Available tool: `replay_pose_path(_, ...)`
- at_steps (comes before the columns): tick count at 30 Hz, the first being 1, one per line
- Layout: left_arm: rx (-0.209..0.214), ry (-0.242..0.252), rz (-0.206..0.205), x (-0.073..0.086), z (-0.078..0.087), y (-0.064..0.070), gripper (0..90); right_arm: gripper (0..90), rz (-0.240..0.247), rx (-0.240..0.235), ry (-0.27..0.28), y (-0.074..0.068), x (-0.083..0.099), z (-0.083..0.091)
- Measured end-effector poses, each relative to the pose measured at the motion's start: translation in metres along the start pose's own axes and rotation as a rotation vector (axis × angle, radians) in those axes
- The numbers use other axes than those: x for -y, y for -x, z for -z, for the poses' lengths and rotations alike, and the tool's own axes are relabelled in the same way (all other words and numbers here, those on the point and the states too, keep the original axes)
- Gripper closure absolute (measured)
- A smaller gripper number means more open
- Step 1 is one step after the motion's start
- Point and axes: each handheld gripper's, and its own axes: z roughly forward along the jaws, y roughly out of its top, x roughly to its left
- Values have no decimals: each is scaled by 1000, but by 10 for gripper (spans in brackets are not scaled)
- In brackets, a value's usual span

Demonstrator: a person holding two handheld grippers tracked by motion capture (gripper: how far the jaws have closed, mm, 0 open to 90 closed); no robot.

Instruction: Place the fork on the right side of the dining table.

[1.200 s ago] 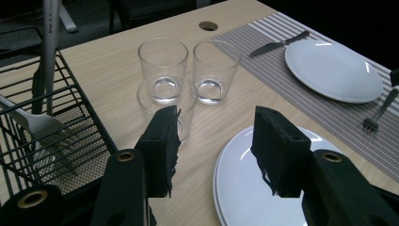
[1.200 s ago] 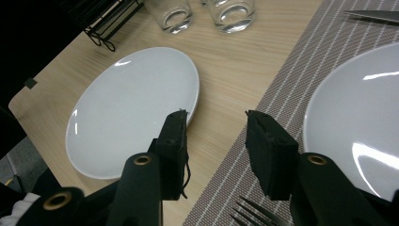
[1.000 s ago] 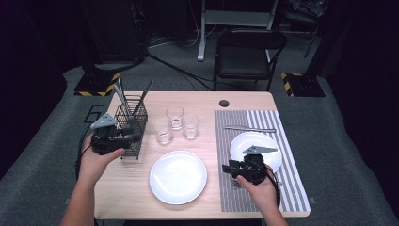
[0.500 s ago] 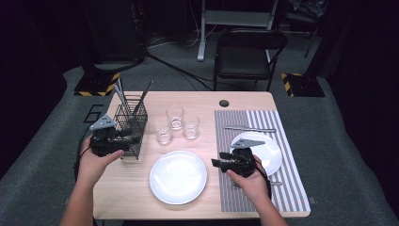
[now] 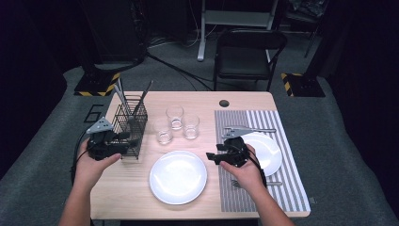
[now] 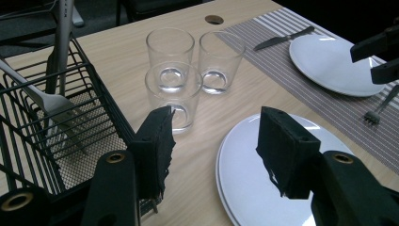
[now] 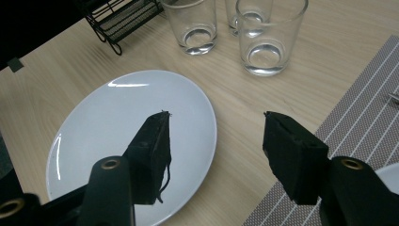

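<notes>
Showing one mark — "6" point(image 5: 92, 113) on floor mat point(image 5: 70, 122).

Plate: large white round plate point(image 5: 178, 176), glossy, empty, lying flat.
Place: on the bare wooden surface point(image 5: 141, 197), near front edge, just left of the striped placemat point(image 5: 282, 188).

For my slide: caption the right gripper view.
Open right claw poised over the large white plate's edge, three glasses beyond.

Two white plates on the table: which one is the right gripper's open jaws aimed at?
The plate on bare wood, left of the striped placemat. The right gripper points over its edge. The other plate sits on the placemat, beside the hand.
</notes>
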Motion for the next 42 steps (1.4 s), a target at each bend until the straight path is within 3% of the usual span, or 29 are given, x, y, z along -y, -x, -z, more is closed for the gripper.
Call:
replay_pose_path(15,3,11,10,3,9,2,423,419,65,4,23,-8,-41,-4)
replay_pose_path(34,7,11,8,3,12,3,416,400,101,46,11,-6,-70,-19)
replay_pose_path(42,12,9,7,2,11,4,413,382,88,58,17,-4,-81,-26)
